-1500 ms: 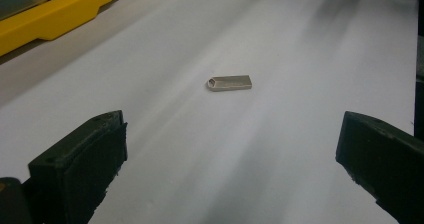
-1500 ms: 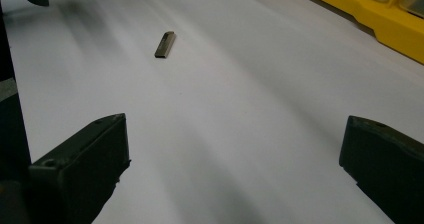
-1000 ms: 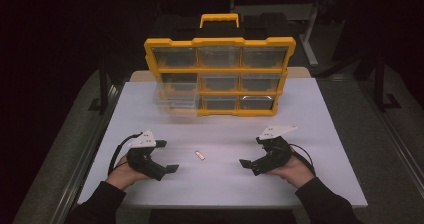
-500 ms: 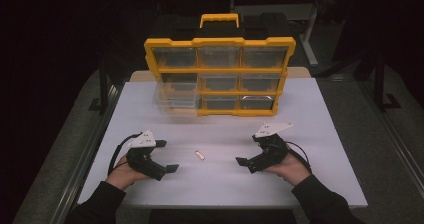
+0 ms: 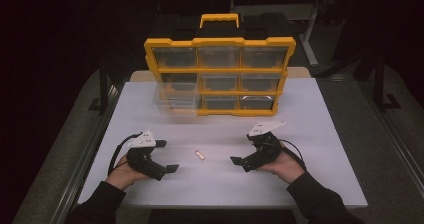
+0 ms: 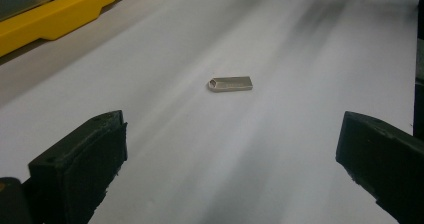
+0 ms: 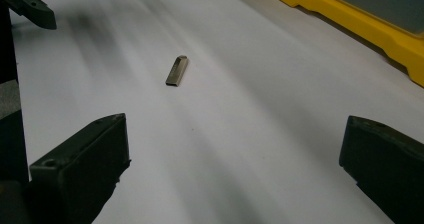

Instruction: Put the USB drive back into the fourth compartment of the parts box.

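Observation:
A small silver metal USB stick [image 5: 200,155] lies flat on the white table [image 5: 310,134], between my two grippers. My left gripper [image 5: 167,156] rests on the table to the stick's left, open and empty, with its jaws pointed at the stick. The left gripper view has the stick [image 6: 230,83] ahead of the wide-apart jaws of that gripper [image 6: 230,159]. My right gripper [image 5: 241,151] sits to the stick's right, also open and empty. In the right gripper view the stick [image 7: 177,70] lies ahead and a little left of the gripper [image 7: 235,159].
A yellow drawer organizer [image 5: 220,74] with clear drawers stands at the back of the table. One clear drawer [image 5: 175,100] at its lower left is pulled out. The left gripper's jaw [image 7: 27,6] appears at the top left of the right gripper view.
My right gripper has slid a little to the left, closer to the stick. The left gripper and the stick have stayed put.

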Available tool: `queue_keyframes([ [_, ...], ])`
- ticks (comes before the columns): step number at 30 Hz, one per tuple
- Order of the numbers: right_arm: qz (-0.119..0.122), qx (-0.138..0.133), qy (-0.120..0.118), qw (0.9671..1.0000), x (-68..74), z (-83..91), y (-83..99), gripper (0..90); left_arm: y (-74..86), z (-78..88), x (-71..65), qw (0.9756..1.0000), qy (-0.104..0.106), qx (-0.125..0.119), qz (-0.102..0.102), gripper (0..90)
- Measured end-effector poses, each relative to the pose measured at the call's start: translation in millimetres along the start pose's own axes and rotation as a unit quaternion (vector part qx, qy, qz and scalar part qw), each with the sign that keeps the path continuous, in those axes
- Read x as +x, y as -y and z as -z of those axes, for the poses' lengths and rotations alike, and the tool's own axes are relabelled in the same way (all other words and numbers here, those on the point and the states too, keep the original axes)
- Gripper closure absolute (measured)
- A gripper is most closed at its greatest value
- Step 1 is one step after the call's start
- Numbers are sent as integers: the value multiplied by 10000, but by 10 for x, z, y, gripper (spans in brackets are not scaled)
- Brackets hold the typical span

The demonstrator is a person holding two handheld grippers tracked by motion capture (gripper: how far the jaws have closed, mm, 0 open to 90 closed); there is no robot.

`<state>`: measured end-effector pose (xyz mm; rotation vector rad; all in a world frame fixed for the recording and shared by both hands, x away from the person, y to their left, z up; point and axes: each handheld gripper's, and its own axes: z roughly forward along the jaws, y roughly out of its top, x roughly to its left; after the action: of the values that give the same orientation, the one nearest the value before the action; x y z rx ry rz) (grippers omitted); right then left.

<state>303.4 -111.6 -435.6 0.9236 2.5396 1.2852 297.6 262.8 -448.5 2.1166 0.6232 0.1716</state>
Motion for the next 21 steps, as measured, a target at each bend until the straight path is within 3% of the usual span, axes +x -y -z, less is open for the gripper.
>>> queue_keyframes([
  [21,64,40,-73,9999,14,-111,-112,0,1,-2,4,10000,12,15,-1,0],
])
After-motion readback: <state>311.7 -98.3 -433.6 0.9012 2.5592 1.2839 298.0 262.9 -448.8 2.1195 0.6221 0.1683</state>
